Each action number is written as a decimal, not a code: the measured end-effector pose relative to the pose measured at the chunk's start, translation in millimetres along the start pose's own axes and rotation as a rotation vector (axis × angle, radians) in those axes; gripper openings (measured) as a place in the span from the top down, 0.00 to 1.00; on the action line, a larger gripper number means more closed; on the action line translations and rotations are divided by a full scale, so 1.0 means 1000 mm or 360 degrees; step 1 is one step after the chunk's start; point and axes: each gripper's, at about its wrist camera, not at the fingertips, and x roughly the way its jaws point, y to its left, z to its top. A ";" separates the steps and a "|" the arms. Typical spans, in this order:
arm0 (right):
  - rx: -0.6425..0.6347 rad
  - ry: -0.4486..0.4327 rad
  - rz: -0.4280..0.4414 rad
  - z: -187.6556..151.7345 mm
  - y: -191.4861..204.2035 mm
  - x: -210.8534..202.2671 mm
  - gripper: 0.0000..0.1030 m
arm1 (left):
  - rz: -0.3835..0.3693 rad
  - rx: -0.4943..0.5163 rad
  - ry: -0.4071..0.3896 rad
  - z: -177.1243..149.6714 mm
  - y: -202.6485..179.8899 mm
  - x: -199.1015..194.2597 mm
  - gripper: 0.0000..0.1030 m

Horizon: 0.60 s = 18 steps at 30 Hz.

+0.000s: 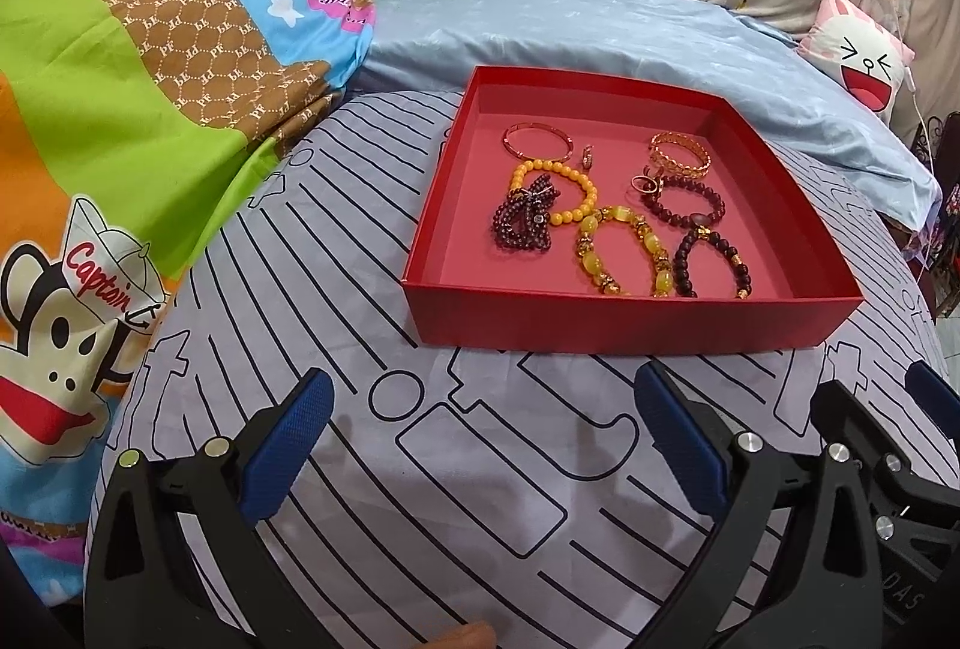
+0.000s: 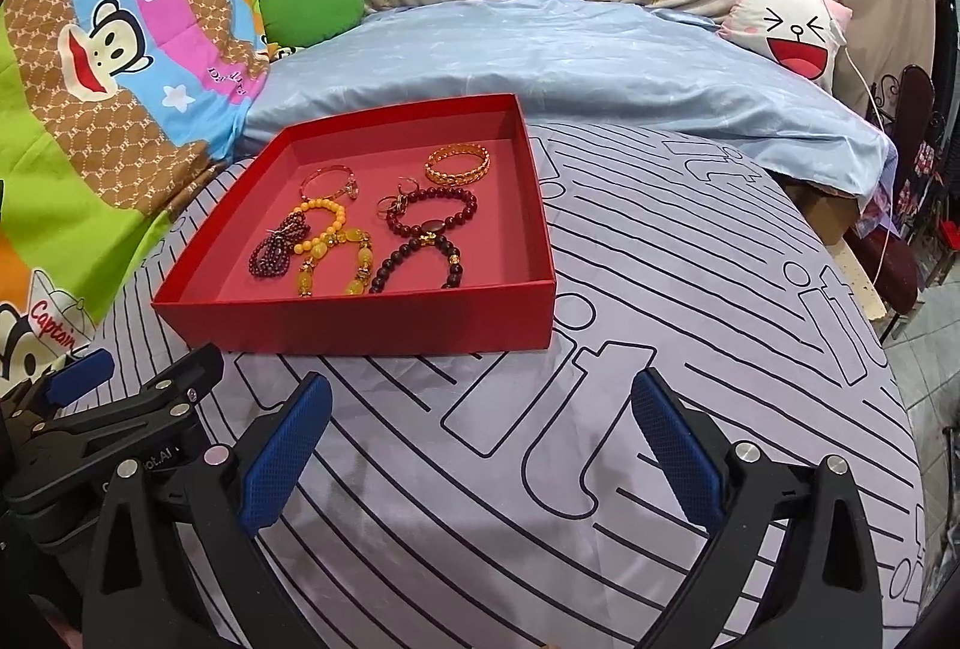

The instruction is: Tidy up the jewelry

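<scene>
Jewelry lies in the red tray (image 1: 630, 316).
My left gripper (image 1: 483, 445) and right gripper (image 2: 474, 448) hang wide apart and empty over the striped sheet (image 2: 690, 289).

The sheet (image 2: 690, 289) right of the red box (image 2: 384, 328) lay bare, and so did the sheet between the box and both wide-open grippers. The box was open on top, with low walls. Bracelets (image 1: 618, 229) crowded its floor. A quilt (image 1: 120, 79) rose on the left.
</scene>
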 end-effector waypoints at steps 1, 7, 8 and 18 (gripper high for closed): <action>-0.0001 0.0000 -0.0002 0.000 0.000 0.000 0.06 | 0.0001 0.0000 0.0001 0.000 0.000 0.000 0.07; -0.0004 0.0003 -0.0009 -0.001 0.001 0.002 0.06 | -0.0004 -0.0003 0.0017 0.000 0.001 0.003 0.07; -0.0001 0.0001 -0.0008 -0.001 0.000 0.002 0.06 | -0.0006 -0.0002 0.0019 0.000 0.001 0.003 0.07; 0.0010 0.0002 -0.0014 -0.002 -0.001 0.003 0.06 | -0.0020 0.0010 0.0032 -0.001 0.000 0.006 0.07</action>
